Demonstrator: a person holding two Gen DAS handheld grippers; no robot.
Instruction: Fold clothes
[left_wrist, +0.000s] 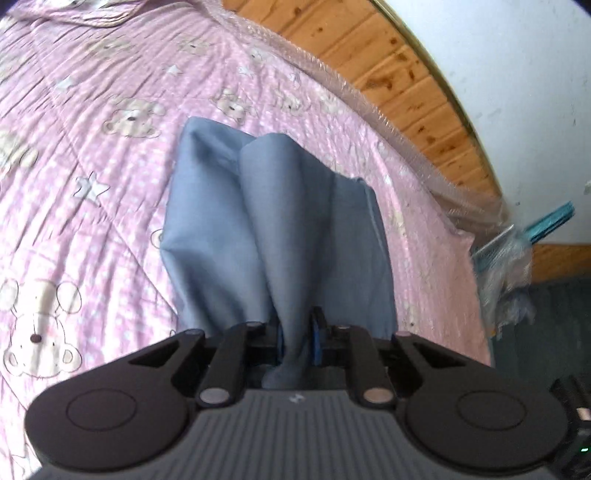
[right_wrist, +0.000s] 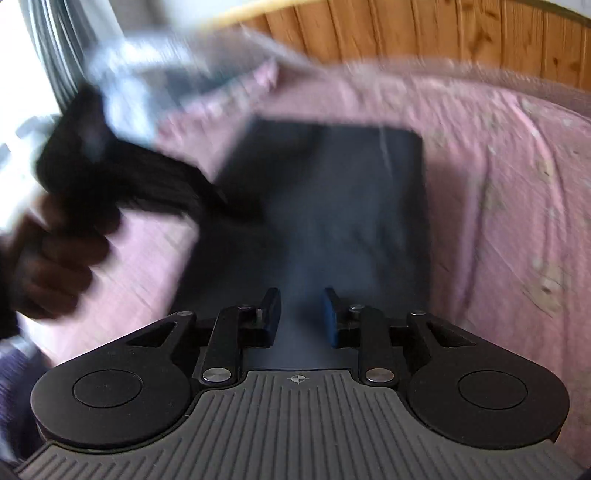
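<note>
R gripper (right_wrist: 302, 314) is hovering w/ fingers apart over dark blue garment (right_wrist: 332, 192) lying on pink quilt (right_wrist: 498, 184); L gripper (right_wrist: 122, 177) is blurring past.

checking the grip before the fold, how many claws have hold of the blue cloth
1 for sure. The left claw is clamped on a bunch of the blue cloth. The right claw sits over the cloth with its jaws apart; the blurred right view hides any contact.
</note>
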